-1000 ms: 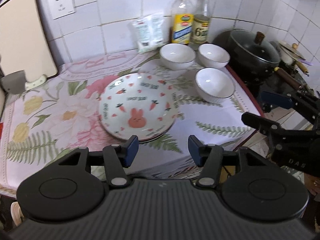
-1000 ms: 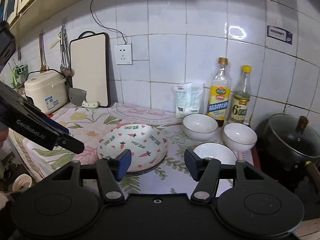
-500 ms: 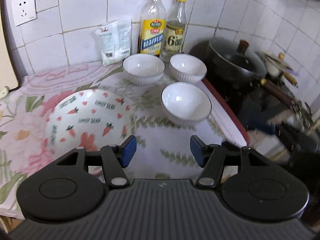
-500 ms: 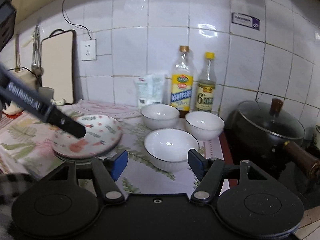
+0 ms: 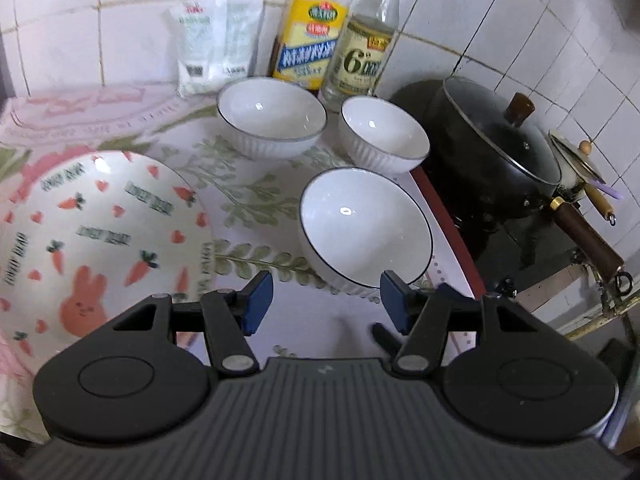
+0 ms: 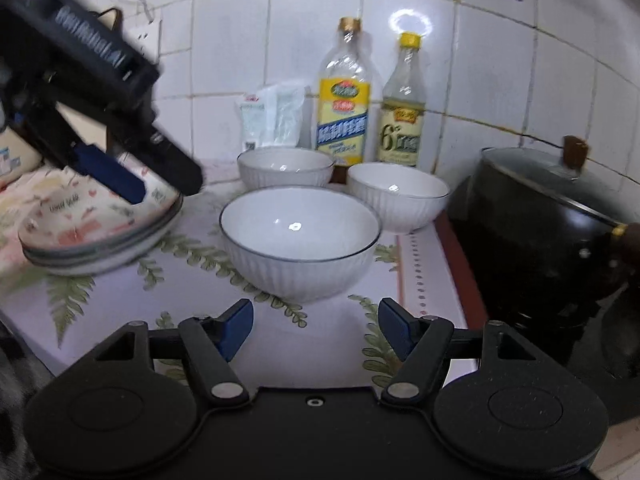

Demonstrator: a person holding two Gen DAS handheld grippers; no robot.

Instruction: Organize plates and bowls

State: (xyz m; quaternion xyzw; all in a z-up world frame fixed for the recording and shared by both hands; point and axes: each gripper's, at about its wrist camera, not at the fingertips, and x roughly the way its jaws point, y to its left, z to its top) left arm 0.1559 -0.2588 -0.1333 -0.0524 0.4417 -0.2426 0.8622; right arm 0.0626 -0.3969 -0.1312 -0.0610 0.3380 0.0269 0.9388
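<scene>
Three white ribbed bowls stand on the floral cloth: a near one (image 5: 366,228) (image 6: 300,236), a back left one (image 5: 272,118) (image 6: 286,166) and a back right one (image 5: 384,132) (image 6: 398,194). A stack of carrot-and-rabbit plates (image 5: 96,232) (image 6: 96,224) lies to their left. My left gripper (image 5: 326,304) is open and empty, just in front of the near bowl; it also shows in the right wrist view (image 6: 108,172) over the plates. My right gripper (image 6: 316,326) is open and empty, close in front of the near bowl.
Two bottles (image 5: 316,28) (image 5: 366,48) and a white packet (image 5: 214,40) stand against the tiled wall behind the bowls. A black lidded pot (image 5: 496,144) (image 6: 544,216) sits on the stove to the right, its handle (image 5: 588,236) pointing forward.
Both grippers have moved right and closer, from facing the plates to facing the near bowl. Both stayed open and empty. The dishes have not moved.
</scene>
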